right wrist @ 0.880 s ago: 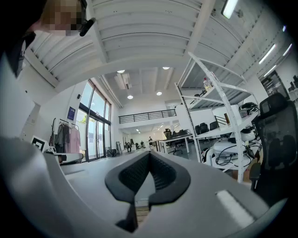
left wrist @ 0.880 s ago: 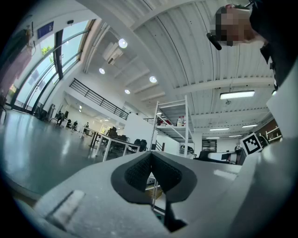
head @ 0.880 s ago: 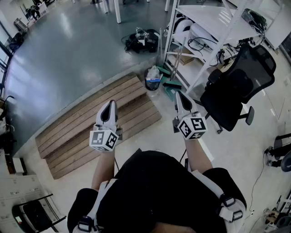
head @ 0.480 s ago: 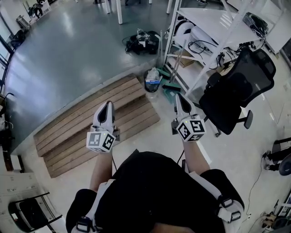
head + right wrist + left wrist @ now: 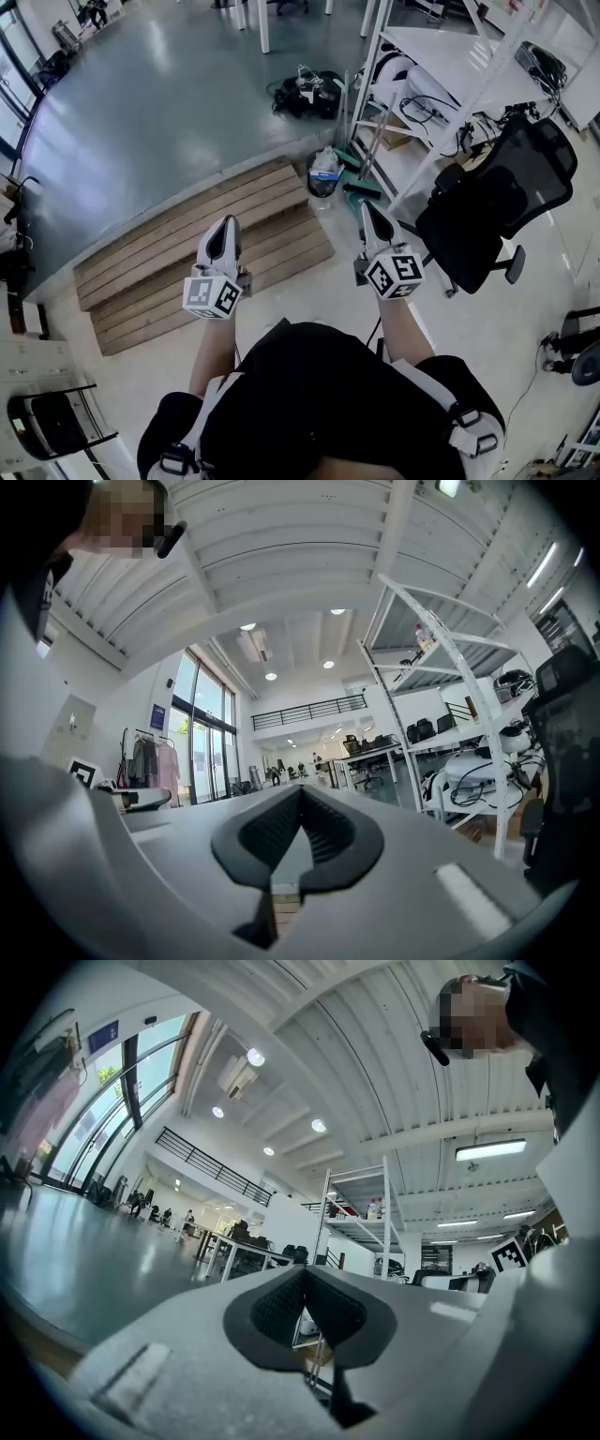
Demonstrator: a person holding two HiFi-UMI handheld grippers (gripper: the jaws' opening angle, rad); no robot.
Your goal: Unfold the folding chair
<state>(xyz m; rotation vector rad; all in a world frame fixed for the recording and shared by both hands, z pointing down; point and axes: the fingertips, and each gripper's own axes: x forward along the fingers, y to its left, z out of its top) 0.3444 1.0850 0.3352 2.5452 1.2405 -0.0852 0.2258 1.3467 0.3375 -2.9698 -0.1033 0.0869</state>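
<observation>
A black-seated chair with a thin metal frame stands at the lower left edge of the head view, partly cut off; I cannot tell whether it is folded. Both grippers are held out in front of the person's body, far from it. My left gripper hangs over the wooden platform with its jaws together and nothing between them. My right gripper is also shut and empty, beside the office chair. In the left gripper view the left gripper's pads meet, and in the right gripper view the right gripper's pads meet too.
A slatted wooden platform lies on the floor ahead. A black office chair and a white shelf rack stand at the right. A bin, a green broom and a pile of black gear are further off.
Both grippers stay shut and held in front, hardly moving. The head view has shifted a little, so the floor and the chair at lower left sit slightly differently in frame.
</observation>
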